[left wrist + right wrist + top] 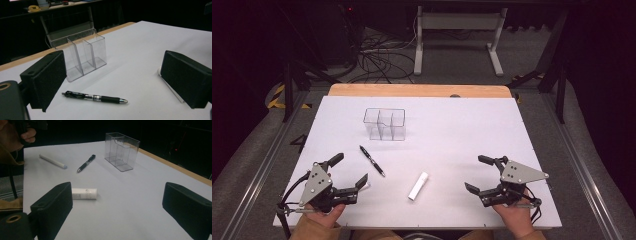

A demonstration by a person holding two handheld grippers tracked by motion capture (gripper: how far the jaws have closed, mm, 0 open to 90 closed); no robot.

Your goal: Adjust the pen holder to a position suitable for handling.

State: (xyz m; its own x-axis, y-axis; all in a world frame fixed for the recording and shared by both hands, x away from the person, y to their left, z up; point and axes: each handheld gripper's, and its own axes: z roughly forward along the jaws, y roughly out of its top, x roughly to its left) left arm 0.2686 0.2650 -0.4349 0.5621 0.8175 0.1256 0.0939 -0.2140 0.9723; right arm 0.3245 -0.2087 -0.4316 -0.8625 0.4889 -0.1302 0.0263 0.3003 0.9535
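A clear plastic organiser [385,124] with three compartments stands upright and empty on the far left part of the white table [462,125]. A black pen [372,160] lies in front of it, and a short white tube [418,185] lies nearer the front edge. My left gripper [349,170] is open at the front left, facing the pen [95,97] and organiser [80,53]. A thin white stick [173,92] lies partly hidden behind its right jaw. My right gripper [475,173] is open at the front right, with the tube [84,193] beyond its left jaw.
A wooden strip [412,90] runs along the table's far edge. On the floor behind the table are a white table frame [457,30] and loose cables [377,60]. The white stick [53,161] lies near the person's left hand [15,135].
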